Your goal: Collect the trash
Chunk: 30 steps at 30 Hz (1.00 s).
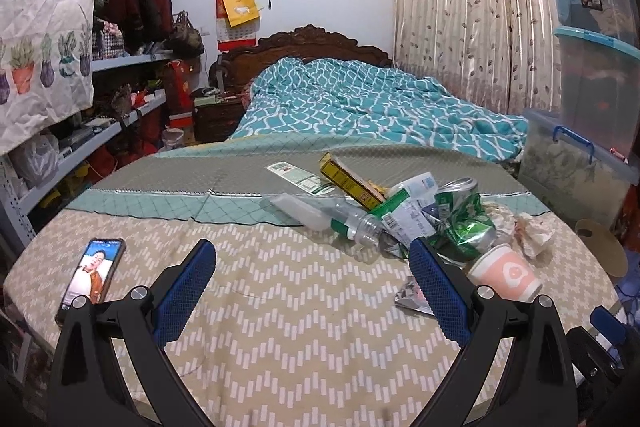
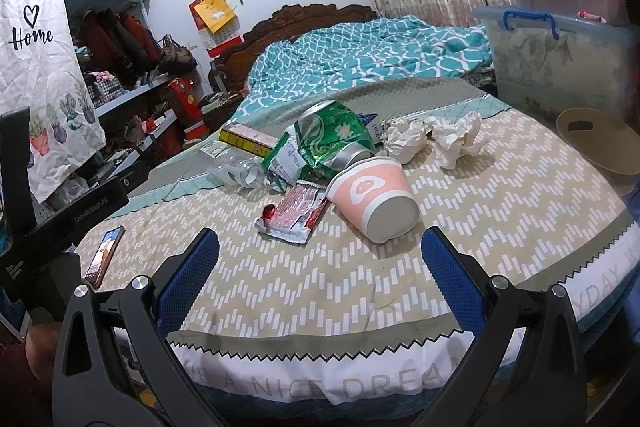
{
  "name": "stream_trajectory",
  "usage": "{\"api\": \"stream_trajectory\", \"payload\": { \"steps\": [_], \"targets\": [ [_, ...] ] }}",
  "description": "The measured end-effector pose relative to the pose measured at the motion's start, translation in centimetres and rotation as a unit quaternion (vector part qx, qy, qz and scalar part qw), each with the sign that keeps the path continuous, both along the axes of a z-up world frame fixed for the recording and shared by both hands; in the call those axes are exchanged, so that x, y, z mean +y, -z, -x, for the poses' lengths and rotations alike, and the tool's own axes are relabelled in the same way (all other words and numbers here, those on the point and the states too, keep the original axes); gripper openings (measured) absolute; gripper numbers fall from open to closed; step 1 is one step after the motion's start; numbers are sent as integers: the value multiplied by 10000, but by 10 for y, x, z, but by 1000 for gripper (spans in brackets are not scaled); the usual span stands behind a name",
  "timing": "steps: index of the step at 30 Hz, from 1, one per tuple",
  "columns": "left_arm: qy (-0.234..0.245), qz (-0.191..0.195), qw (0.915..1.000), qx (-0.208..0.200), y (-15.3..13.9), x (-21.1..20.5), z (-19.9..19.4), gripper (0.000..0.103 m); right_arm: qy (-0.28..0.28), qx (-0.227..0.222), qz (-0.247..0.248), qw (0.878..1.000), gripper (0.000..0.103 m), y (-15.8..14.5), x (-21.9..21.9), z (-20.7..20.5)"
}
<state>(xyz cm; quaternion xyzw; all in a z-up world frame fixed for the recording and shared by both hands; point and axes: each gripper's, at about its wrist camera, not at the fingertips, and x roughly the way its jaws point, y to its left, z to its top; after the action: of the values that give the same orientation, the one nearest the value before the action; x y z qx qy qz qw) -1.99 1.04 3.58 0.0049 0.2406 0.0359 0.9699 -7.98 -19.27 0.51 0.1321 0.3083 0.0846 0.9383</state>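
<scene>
Both the left tool (image 1: 312, 263) and right tool (image 2: 320, 251) gape empty over the trash-strewn bed (image 2: 460, 195) in a cluttered bedroom.

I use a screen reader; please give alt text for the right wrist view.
The open right gripper hovers over a bed facing a tipped pink paper cup, with a red wrapper, green bag and crumpled tissues nearby.

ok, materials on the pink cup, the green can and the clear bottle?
Pink cup: looks like matte paper, with a rolled rim and grey base. Green can: thin metal, likely aluminium, shiny silver at the ends and creased where crushed. Clear bottle: see-through plastic, glossy, lying on its side.
</scene>
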Motion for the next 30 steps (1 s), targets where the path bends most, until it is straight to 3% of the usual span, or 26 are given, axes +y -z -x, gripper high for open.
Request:
{"api": "stream_trajectory", "payload": {
  "steps": [7, 24, 30],
  "targets": [
    [53, -231, 9996, -118, -2, -7, 5, 93, -86, 19, -15, 10000, 100, 1, 3, 0],
    [78, -212, 9997, -82, -2, -8, 5, 93, 102, 85, 132, 9998, 100, 2, 0, -2],
    [113, -202, 9997, -78, -1, -9, 4, 93, 85, 24, 162, 9998, 95, -1, 2, 0]
  ]
}}
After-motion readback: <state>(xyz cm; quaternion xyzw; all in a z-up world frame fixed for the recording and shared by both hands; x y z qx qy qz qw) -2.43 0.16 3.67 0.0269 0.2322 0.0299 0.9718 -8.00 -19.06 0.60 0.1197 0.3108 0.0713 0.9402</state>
